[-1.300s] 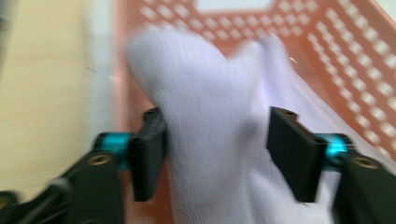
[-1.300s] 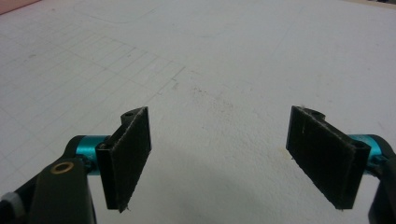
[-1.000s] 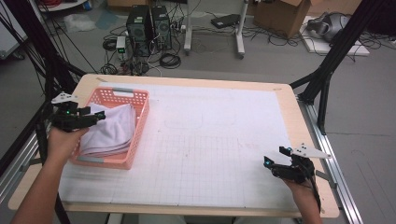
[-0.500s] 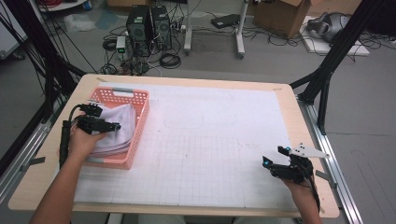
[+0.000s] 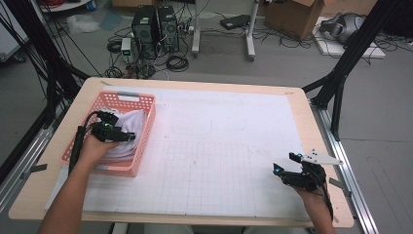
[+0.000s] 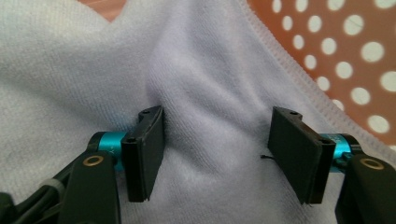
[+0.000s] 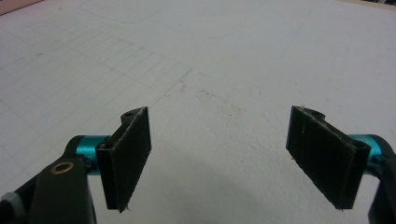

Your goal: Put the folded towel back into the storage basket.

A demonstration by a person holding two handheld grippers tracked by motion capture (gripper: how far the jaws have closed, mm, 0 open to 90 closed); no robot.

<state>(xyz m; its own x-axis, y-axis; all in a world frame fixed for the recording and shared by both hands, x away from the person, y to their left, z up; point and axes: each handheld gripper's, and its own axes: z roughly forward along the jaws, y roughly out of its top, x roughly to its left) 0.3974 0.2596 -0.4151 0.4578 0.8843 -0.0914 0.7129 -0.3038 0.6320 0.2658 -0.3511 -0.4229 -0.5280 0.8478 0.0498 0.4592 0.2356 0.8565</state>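
Note:
A pale lilac towel (image 5: 138, 122) lies crumpled in a pink perforated basket (image 5: 127, 99) at the table's left. My left gripper (image 5: 129, 137) reaches down into the basket onto the towel. In the left gripper view its jaws (image 6: 219, 116) straddle a raised fold of the towel (image 6: 70, 70). They have just been closing a little but still stand wide apart, not pinching the fold. The basket's dotted wall (image 6: 355, 46) shows at upper right. My right gripper (image 5: 279, 170) rests low at the table's right front, open and holding nothing (image 7: 219, 116), over the white gridded mat (image 7: 224, 56).
The white gridded mat (image 5: 219, 146) covers most of the wooden table (image 5: 311, 136). Black frame struts (image 5: 341, 73) stand at the table's right and left sides. Computers, cables and boxes sit on the floor beyond the far edge.
My left hand has moved from the basket's left rim rightward and down into the basket onto the towel. The right gripper has stayed in place.

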